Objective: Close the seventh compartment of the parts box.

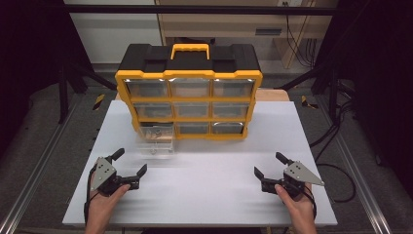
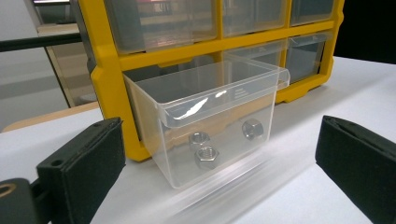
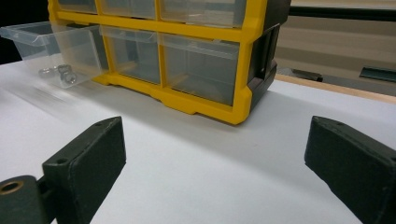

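Standing near the far edge of a white rectangular tabletop (image 1: 204, 170) is a yellow-and-black plastic organiser cabinet (image 1: 189, 73) with nine small drawer bays in three rows and a yellow carry handle on top. From its bottom-left bay, a clear plastic drawer (image 2: 212, 116) is pulled most of the way out toward the person, its front end resting on the table. Three silver hex nuts (image 2: 206, 156) lie loose on the drawer's floor, close together near its front wall.

A person's two hands come in from the near edge, each holding a black two-jaw gripper with a grey three-cornered plate on top. The left gripper (image 1: 130, 163) sits low over the table just in front of the pulled-out drawer, jaws spread wide with nothing between them; in the left gripper view the drawer stands between the two black pads, a little beyond them and untouched. The right gripper (image 1: 269, 164) is well apart on the right half of the table, facing the cabinet's bottom-right corner, jaws likewise wide apart and empty. Bare white table lies between each gripper and the cabinet, with nothing in the way.

Around the table, the room is dim: grey floor, black frame posts at both sides, dark cables trailing on the right, and pale wooden panelling behind the cabinet.
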### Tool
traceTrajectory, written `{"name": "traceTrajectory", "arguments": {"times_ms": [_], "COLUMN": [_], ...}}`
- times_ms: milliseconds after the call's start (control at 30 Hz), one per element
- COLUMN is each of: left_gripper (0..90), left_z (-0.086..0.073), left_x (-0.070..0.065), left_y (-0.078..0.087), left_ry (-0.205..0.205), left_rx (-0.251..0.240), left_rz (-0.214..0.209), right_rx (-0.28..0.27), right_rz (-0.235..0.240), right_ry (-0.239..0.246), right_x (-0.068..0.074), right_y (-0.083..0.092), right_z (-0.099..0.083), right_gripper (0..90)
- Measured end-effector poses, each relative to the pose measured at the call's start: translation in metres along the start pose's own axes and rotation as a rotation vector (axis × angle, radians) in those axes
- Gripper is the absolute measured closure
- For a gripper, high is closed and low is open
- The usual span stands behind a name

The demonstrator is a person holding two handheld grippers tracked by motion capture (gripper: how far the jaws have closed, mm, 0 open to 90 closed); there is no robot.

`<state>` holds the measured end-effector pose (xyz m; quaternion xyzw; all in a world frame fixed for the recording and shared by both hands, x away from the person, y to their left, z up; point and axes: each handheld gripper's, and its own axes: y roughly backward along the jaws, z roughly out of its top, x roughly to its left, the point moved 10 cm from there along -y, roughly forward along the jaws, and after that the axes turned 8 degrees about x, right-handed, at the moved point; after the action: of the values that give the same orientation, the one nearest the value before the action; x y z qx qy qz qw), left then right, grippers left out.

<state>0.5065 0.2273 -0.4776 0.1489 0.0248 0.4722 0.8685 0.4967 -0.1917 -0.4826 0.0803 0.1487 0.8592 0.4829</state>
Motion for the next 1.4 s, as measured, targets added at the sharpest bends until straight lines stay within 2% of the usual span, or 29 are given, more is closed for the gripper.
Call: {"name": "traceTrajectory", "arguments": {"times_ms": [167,233,400,600,733,933,1033,1300,1400], "left_gripper": [2.6,6.0,21.5,39.3,48.3,66.5,71.5,84.8,88.4], "left_z": [0.002,0.002,0.003,0.001,-0.001,-0.005,-0.004,-0.007,-0.007], "left_x": [-0.001,-0.002,-0.005,-0.01,-0.011,-0.006,-0.007,-0.017,-0.019], "left_y": [0.002,0.002,0.004,0.002,-0.003,-0.008,-0.013,-0.026,-0.032], "left_ry": [0.004,0.016,0.024,0.049,0.067,0.093,0.114,0.083,0.086], "left_rx": [-0.001,0.001,0.001,0.026,0.051,0.117,0.128,0.206,0.235], "left_rz": [0.0,-0.004,-0.021,-0.044,-0.026,0.036,0.039,0.048,0.057], "right_rx": [0.007,0.01,0.01,0.018,0.015,0.021,0.018,0.01,0.002], "right_rz": [-0.001,-0.002,-0.005,-0.013,-0.01,-0.011,-0.009,-0.004,-0.004], "right_ry": [0.012,0.017,0.015,0.016,0.018,0.029,0.028,0.032,0.033], "right_x": [0.003,0.003,0.003,0.002,0.004,0.005,0.005,0.006,0.006], "right_y": [0.001,0.001,0.0,0.0,-0.001,0.0,0.0,0.002,0.002], "right_z": [-0.001,-0.001,-0.002,-0.004,-0.003,-0.004,-0.003,-0.001,0.0], "right_gripper": [4.2,4.2,4.3,4.9,5.1,5.5,5.7,5.8,6.0]}}
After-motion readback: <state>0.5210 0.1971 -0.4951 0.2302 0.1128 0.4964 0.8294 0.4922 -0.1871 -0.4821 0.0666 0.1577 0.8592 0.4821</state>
